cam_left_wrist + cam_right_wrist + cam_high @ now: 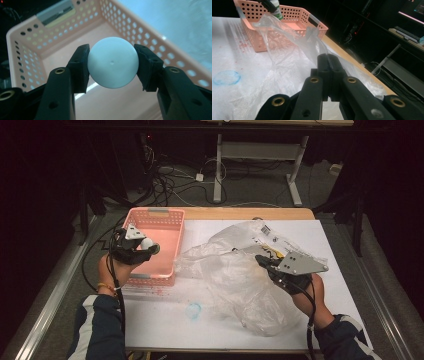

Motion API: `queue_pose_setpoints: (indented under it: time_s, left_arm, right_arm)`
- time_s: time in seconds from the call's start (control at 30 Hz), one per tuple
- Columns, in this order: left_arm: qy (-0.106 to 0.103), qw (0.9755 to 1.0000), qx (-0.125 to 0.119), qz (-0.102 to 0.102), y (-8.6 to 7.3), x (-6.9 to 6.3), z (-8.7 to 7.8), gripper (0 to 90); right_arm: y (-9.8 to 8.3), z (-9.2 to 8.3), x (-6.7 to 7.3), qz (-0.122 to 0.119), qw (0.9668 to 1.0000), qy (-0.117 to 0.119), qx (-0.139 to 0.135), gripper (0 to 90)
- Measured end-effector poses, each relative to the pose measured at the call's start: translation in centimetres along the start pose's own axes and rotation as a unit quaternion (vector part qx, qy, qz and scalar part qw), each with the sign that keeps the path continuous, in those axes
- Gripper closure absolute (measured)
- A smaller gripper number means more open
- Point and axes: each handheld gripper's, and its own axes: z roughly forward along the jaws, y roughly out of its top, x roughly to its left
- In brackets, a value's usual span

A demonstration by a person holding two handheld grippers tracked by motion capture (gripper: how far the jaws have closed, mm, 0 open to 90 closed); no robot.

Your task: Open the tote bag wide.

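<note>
L tool [112,63]: I've got it clamped on a white ball [113,62], pads [81,62] pressing it from both sides at its widest line, so it sits centred and can't roll out. In the high view the L tool [145,245] hangs over the near-left part of the pink basket [165,227], ball [148,243] above the basket's inside, not touching floor or walls. From the L tool's own cam the basket [27,47] floor lies straight below the ball, w/ perforated walls all round. My read: that's the drop spot, ball held high enough to clear the rim before release.

R tool [328,60]: jaws fully closed, pinching a fold of the clear plastic bag [287,42]. In the high view the R tool [265,261] holds the bag [235,275] by its upper edge, rest of the film slumped on the white table [165,325] cover, just beside the basket's right wall. I reckon the pinch keeps the mouth lifted and the bag from sliding while the other hand works; can't tell if anything else is left inside, film too crumpled.

Blue ring mark [193,310] on the cover near the front, apart from both tools.
</note>
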Motion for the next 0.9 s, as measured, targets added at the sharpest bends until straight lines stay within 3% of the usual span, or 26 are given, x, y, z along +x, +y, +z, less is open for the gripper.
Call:
queue_pose_setpoints:
  time_s: [0.07, 0.13, 0.27, 0.3, 0.4, 0.53, 0.73, 0.77, 0.8, 0.83, 0.9]
  left_arm:
    - [-0.003, 1.0, -0.008, 0.002, 0.1, -0.3, -0.3, 48.0]
    - [-0.01, 0.9995, -0.025, 0.017, 0.5, -1.5, -1.5, 48.0]
    - [-0.016, 0.9981, -0.049, 0.034, 0.9, -2.5, -2.8, 48.0]
    - [-0.027, 0.997, -0.064, 0.035, 1.1, -3.2, -3.7, 48.0]
    - [-0.035, 0.9955, -0.076, 0.045, 1.4, -4.1, -4.5, 48.0]
    - [-0.053, 0.9914, -0.092, 0.076, 2.1, -6.4, -5.7, 47.9]
    - [-0.097, 0.9806, -0.114, 0.127, 3.5, -10.6, -6.4, 48.0]
    - [-0.108, 0.9779, -0.117, 0.136, 3.7, -11.5, -6.4, 48.0]
    - [-0.136, 0.9709, -0.122, 0.155, 4.0, -13.7, -5.8, 48.0]
    - [-0.136, 0.9709, -0.122, 0.155, 4.0, -13.7, -5.8, 48.0]
    - [-0.15, 0.9647, -0.111, 0.186, 4.3, -16.2, -4.7, 48.0]
  right_arm:
    - [0.0, 0.0, -0.1, -0.001, 1.0, -0.002, 0.0, 90.0]
    - [-0.1, 0.0, -0.2, 0.001, 1.0, -0.003, -0.001, 90.0]
    - [-0.2, -0.1, -0.3, 0.005, 1.0, -0.005, -0.001, 90.0]
    - [-0.3, 0.0, -0.3, 0.005, 1.0, -0.006, 0.001, 90.0]
    - [-0.3, 0.0, -0.3, 0.005, 0.9999, -0.009, 0.003, 90.0]
    - [-0.3, 0.0, -0.5, 0.006, 0.9999, -0.013, 0.002, 90.0]
    - [0.2, -0.6, -0.8, 0.006, 0.9997, -0.022, -0.008, 90.0]
    - [0.2, -0.6, -0.8, 0.006, 0.9997, -0.022, -0.008, 90.0]
    - [0.4, -0.7, -0.8, 0.006, 0.9996, -0.025, -0.012, 90.0]
    - [0.4, -0.7, -0.8, 0.006, 0.9996, -0.025, -0.012, 90.0]
    - [0.4, -0.8, -0.9, 0.006, 0.9996, -0.024, -0.012, 90.0]
